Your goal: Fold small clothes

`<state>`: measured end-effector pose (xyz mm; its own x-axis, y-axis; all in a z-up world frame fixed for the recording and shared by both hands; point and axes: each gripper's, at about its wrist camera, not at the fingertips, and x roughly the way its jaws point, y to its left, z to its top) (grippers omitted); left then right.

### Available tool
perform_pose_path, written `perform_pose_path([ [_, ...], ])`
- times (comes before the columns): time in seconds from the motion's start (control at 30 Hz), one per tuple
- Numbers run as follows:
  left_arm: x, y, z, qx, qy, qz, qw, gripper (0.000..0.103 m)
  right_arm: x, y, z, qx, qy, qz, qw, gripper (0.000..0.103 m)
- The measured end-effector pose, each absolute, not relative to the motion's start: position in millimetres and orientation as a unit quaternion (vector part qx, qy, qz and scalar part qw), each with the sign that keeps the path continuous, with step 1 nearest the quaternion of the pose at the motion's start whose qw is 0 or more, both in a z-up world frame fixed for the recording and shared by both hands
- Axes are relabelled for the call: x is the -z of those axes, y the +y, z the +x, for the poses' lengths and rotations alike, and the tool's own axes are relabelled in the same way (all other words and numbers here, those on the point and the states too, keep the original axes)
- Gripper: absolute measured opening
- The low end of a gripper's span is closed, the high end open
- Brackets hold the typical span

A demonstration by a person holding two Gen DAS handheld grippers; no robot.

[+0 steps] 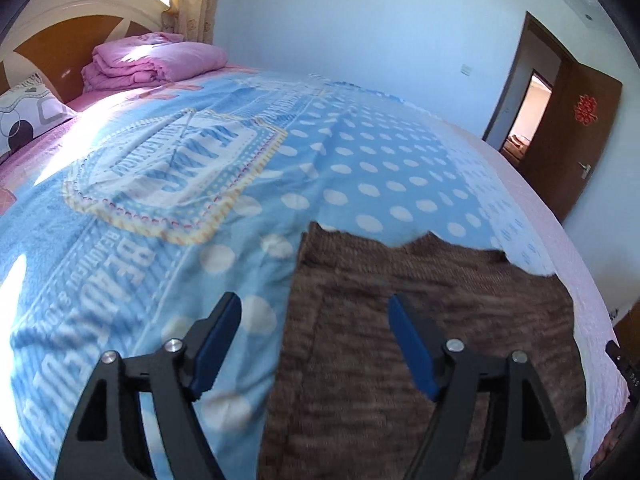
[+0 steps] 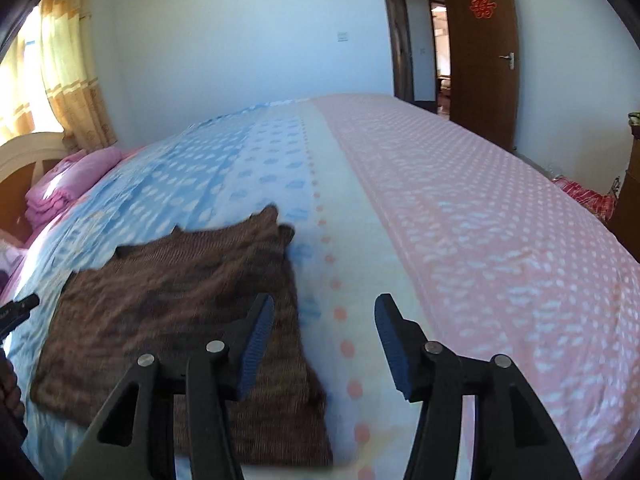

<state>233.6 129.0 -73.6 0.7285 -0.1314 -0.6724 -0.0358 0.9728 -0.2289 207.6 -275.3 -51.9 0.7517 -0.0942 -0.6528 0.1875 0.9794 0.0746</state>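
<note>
A brown knitted garment (image 1: 432, 320) lies flat on the bed's blue dotted blanket (image 1: 360, 168). My left gripper (image 1: 316, 304) hovers over the garment's left edge, its jaws wide apart and nothing between the blue pads. In the right wrist view the same brown garment (image 2: 168, 312) lies to the left, and my right gripper (image 2: 324, 304) stands open above its right edge and the white strip of blanket, holding nothing. The tip of the left gripper (image 2: 18, 308) shows at the far left edge.
A folded pink quilt (image 1: 156, 60) and a patterned pillow (image 1: 28, 112) sit by the wooden headboard (image 1: 60, 40). Pink dotted bedding (image 2: 480, 240) covers the bed's right part. A brown door (image 2: 480, 52) stands open at the back wall. Curtains (image 2: 68, 64) hang at the window.
</note>
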Motion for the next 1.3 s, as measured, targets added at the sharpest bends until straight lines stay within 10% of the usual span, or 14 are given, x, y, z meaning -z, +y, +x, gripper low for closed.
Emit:
perform_pose_path([
  [0.27,101.5,88.0,173.5,0.035,0.379,-0.046,0.924,0.087,99.4,-254.9,204.8,0.099,0.402,0.051,0.909,0.054],
  [0.43,122.5,74.8,179.8,-0.002,0.411,-0.001,0.912,0.096,98.4,-236.4,198.7,0.088,0.401,0.011,0.912,0.009],
  [1.3,128.3,76.4,175.9,-0.013,0.401,-0.011,0.916,0.103,65.0,-194.0,132.7,0.075,0.334,-0.044,0.939,0.01],
])
